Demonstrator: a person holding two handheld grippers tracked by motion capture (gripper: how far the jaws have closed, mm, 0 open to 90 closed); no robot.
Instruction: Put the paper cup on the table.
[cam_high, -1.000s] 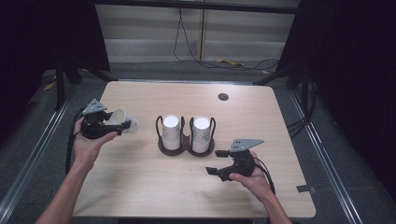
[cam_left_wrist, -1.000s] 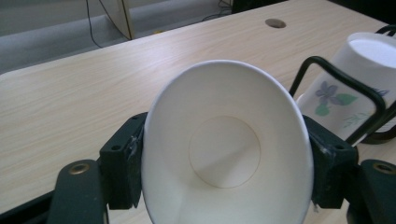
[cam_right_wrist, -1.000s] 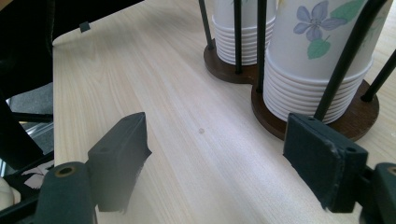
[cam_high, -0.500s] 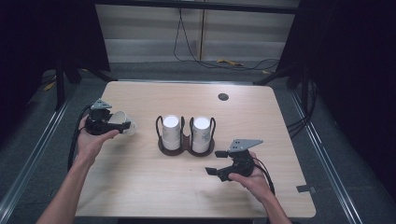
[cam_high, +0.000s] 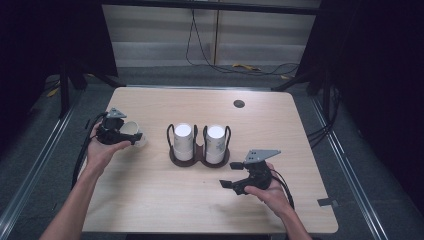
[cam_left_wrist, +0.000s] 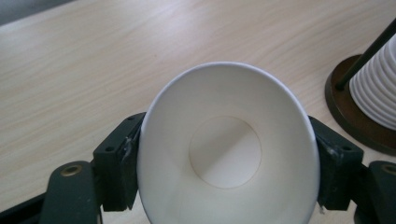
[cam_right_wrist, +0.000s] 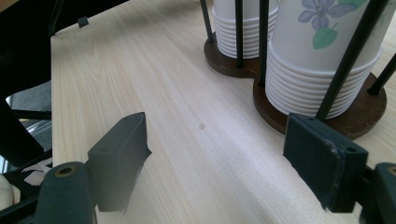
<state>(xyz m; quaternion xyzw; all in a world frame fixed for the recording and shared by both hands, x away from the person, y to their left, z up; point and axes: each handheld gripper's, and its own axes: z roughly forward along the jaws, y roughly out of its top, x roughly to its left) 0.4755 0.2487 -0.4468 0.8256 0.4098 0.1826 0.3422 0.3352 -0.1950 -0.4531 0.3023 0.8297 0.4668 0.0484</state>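
My left gripper (cam_high: 131, 138) is shut on a white paper cup (cam_high: 134, 134) at the table's left side, low over the wood. In the left gripper view the cup (cam_left_wrist: 229, 149) lies with its open mouth toward the camera, and both pads press on its sides. A dark wooden holder (cam_high: 199, 159) in the middle carries two stacks of upside-down paper cups (cam_high: 183, 141) inside black wire posts. My right gripper (cam_high: 231, 181) stands open in front of the holder with nothing between its pads (cam_right_wrist: 122, 149). In that view the flower-printed stack (cam_right_wrist: 322, 56) is just ahead.
A round cable hole (cam_high: 239, 104) sits at the far right of the wooden table (cam_high: 150, 200). Cables trail off both grippers. Metal rails run along the floor on both sides of the table.
The left hand has moved down and a little toward the holder with the cup held in it. The right hand and its gripper have stayed put.
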